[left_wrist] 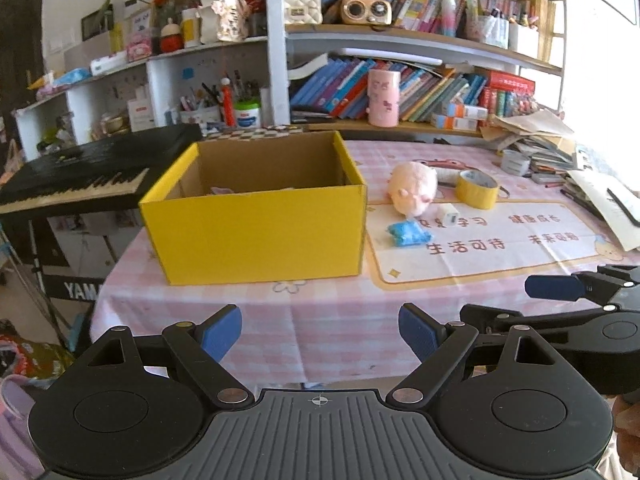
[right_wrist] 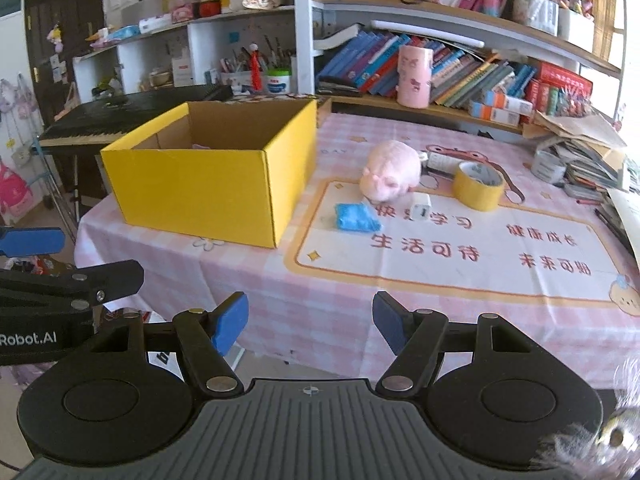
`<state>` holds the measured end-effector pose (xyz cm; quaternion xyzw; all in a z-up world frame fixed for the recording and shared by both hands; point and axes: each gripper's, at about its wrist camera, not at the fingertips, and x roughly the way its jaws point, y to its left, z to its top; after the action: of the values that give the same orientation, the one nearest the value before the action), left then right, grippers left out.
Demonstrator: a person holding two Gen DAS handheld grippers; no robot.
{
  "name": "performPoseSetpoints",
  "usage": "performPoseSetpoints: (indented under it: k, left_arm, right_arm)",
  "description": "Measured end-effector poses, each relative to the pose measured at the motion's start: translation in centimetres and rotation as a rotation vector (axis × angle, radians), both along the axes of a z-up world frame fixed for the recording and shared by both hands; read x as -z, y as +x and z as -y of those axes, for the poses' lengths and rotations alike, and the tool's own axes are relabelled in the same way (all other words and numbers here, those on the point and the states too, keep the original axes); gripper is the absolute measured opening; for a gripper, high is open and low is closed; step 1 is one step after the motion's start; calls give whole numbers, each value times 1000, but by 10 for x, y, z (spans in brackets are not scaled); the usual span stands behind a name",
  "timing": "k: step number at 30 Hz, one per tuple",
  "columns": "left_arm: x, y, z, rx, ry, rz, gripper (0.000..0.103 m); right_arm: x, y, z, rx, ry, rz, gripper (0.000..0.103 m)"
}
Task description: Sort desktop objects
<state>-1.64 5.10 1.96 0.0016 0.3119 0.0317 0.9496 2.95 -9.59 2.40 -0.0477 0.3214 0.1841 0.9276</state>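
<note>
An open yellow cardboard box (left_wrist: pixel 256 232) (right_wrist: pixel 208 188) stands on the left of the pink checked table, with something pink barely showing inside. To its right lie a pink plush pig (left_wrist: pixel 412 192) (right_wrist: pixel 392 174), a blue crumpled packet (left_wrist: pixel 408 234) (right_wrist: pixel 356 218), a small white cube charger (left_wrist: pixel 447 215) (right_wrist: pixel 420 206) and a roll of yellow tape (left_wrist: pixel 478 189) (right_wrist: pixel 478 186). My left gripper (left_wrist: pixel 320 336) hovers open before the table's near edge, holding nothing. Beside it my right gripper (right_wrist: pixel 310 324) is open too, jaws bare, well short of the objects.
A printed mat (right_wrist: pixel 460 240) covers the table's right half. Stacked books and papers (right_wrist: pixel 580 156) and a grey tape roll (left_wrist: pixel 516 162) crowd the far right. A black keyboard (left_wrist: pixel 80 176) stands left of the table; bookshelves (right_wrist: pixel 440 60) rise behind it.
</note>
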Motion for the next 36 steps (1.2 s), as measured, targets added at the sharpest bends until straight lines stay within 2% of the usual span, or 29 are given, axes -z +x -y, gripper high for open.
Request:
performPoseSetpoints:
  k: [7, 11, 18, 36]
  left_arm:
    - [7, 10, 22, 112, -13, -39, 88]
    - [7, 10, 34, 168, -4, -34, 88]
    - [9, 17, 37, 183, -30, -43, 88]
    - [13, 27, 54, 265, -40, -65, 89]
  right_arm:
    - [5, -9, 22, 84, -12, -33, 67]
    - [8, -11, 36, 148, 0, -64, 67]
    - [7, -17, 44, 174, -21, -61, 68]
    - [9, -18, 60, 259, -48, -103, 69]
